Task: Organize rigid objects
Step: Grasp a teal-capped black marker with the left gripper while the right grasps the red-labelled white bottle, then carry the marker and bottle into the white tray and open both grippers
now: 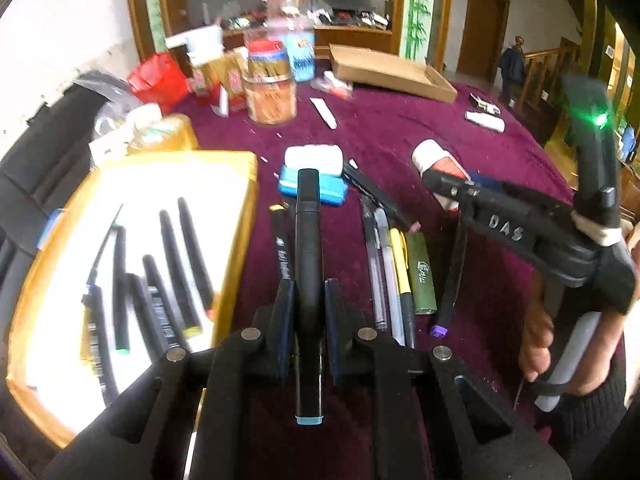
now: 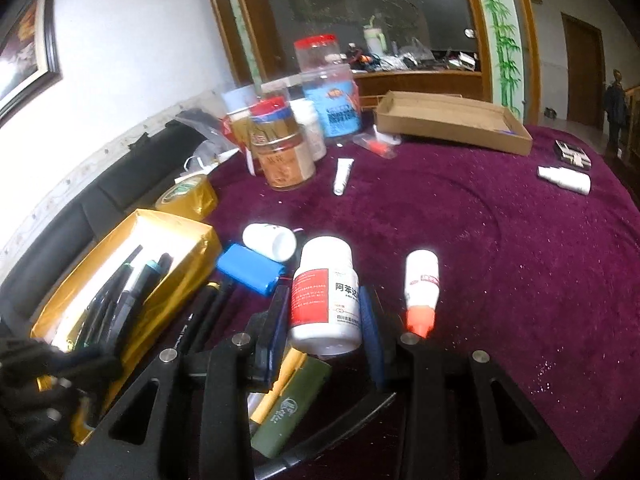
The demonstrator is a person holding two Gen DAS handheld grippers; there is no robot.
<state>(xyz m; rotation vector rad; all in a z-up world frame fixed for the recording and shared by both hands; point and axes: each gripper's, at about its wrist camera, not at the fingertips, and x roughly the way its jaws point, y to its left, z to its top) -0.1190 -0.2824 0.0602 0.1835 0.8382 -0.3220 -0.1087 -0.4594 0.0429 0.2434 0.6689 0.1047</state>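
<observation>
My left gripper [image 1: 308, 304] is shut on a black marker [image 1: 308, 240] with a teal end cap, held above the purple cloth. To its left lies an open gold box [image 1: 240, 216] with several black markers inside. Loose pens [image 1: 384, 264] and a green lighter-shaped case [image 1: 420, 276] lie to its right. My right gripper [image 2: 326, 320] is shut on a white medicine bottle [image 2: 326, 300] with a red and white label. The left wrist view shows that gripper [image 1: 452, 190] and the bottle [image 1: 436, 160] at the right. The gold box [image 2: 176, 292] is at the left in the right wrist view.
A white bottle with an orange cap [image 2: 420, 284], a small white bottle [image 2: 270, 240] and a blue pack [image 2: 250, 268] lie on the cloth. Jars [image 2: 284, 148] crowd the back left. A flat cardboard tray [image 2: 452, 120] lies at the back. A hand [image 1: 536, 336] grips the right handle.
</observation>
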